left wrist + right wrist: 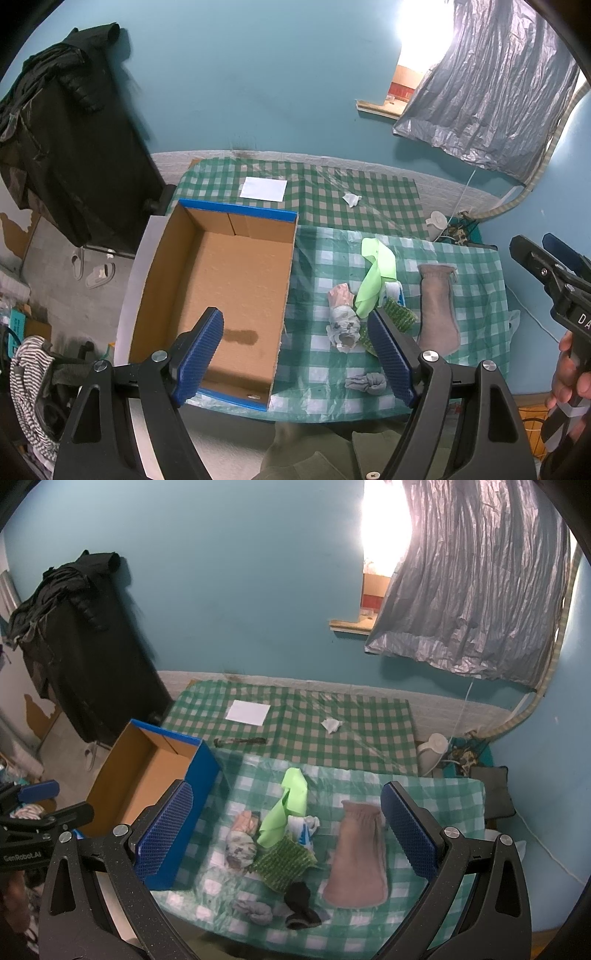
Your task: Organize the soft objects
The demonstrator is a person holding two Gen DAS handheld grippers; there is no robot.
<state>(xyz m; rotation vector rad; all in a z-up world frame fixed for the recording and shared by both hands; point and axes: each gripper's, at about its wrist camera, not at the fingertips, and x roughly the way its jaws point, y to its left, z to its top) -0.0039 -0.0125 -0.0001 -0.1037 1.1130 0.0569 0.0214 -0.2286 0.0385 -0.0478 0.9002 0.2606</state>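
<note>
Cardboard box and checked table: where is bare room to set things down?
The blue-edged cardboard box is bare inside. Cloth right of the brown fabric mitt is free. It is crowded between box and mitt: lime-green cloth, green bristly pad, grey sock bundle.

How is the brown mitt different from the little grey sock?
The brown mitt lies flat and stretched out, while the grey sock is bunched into a small knot. The mitt is far bigger than the sock. The mitt is dusty brown with a gathered cuff; the sock is plain grey. The mitt sits off to the right, the sock at the near edge. Both are soft and rest on the checked cloth, outside the box.
</note>
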